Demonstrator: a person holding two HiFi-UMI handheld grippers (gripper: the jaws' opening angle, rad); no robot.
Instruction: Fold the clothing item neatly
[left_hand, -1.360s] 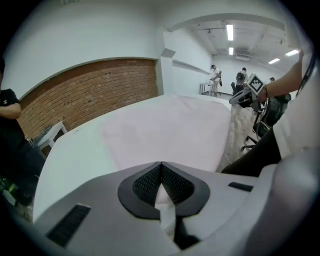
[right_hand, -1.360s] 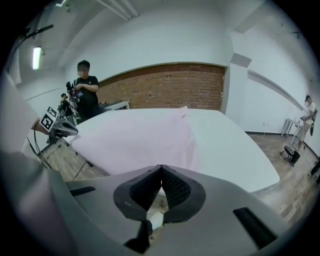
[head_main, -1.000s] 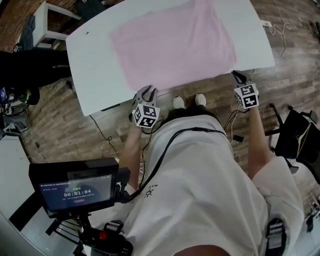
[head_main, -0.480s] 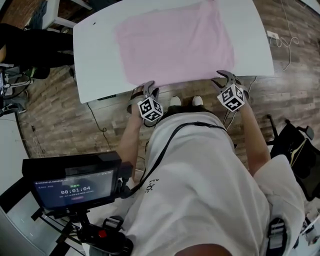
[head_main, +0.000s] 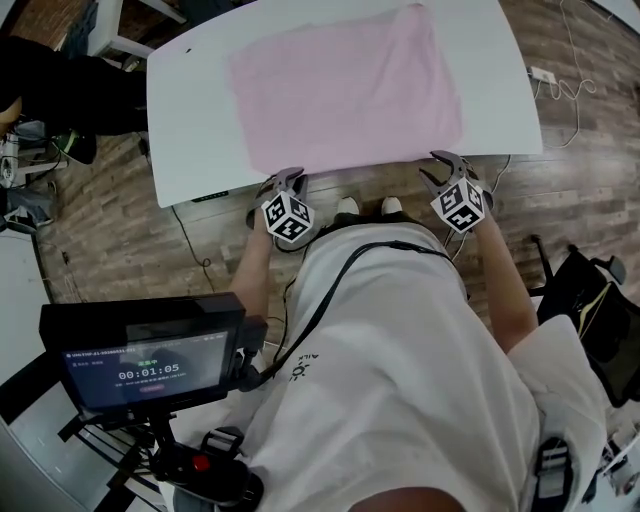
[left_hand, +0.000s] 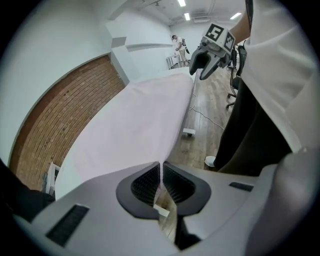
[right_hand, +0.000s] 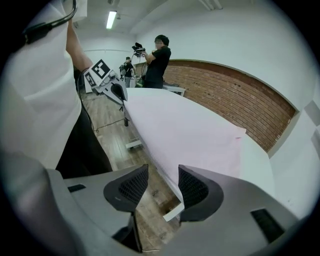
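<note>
Near edge: left gripper (left_hand: 161, 182), jaws just closed, pinches the near-left corner of the flat pink fabric garment (head_main: 345, 90), probably to lift it for a fold. At the near-right hem, right gripper (right_hand: 162, 187), jaws just opened, pads pressing nothing. Beyond, garment lies spread flat on the white rectangular table (head_main: 190, 150).

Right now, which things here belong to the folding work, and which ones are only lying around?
Part of the job:
- pink cloth
- white table that it is spread on

Just lying about:
- screen on its stand
- black chair
- plug strip on the floor
</note>
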